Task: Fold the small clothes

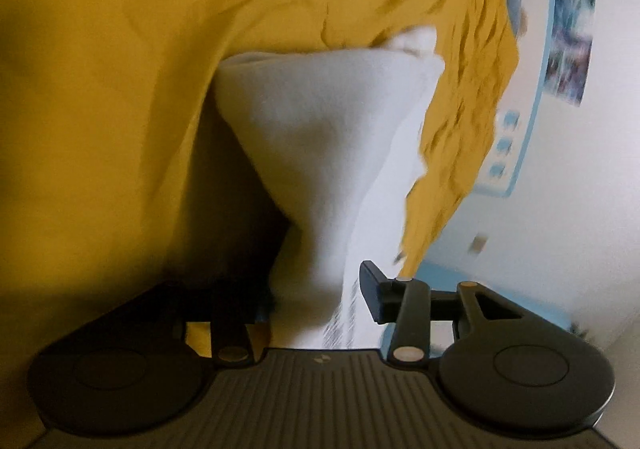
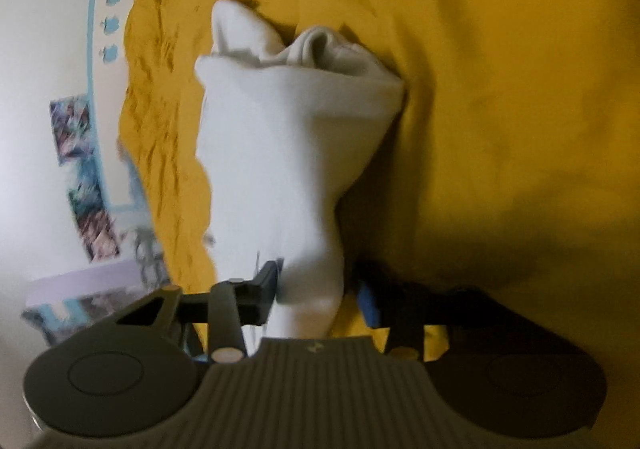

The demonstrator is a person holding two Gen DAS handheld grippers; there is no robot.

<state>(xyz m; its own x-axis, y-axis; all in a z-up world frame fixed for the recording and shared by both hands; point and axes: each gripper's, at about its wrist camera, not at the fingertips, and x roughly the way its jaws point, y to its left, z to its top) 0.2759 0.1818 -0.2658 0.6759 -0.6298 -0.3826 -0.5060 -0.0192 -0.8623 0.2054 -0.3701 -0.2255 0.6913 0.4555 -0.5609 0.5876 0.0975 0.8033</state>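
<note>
Yellow bedsheet point(image 1: 100, 109) fills both views; the white sock point(image 1: 320, 153) hangs over it, long axis running straight out from each gripper; left gripper point(image 1: 316, 297) and right gripper point(image 2: 316, 289) both clamped on it, equally near.

A mustard-yellow bedsheet point(image 1: 100, 97) covers the supporting surface, smooth across most of its spread and heavily wrinkled toward one edge point(image 2: 160, 101) (the side nearest the pale wall). White socks point(image 2: 272, 153) rest on the sheet, their bunched ends point(image 2: 320, 49) touching the fabric and casting a dark shadow beside them.
</note>
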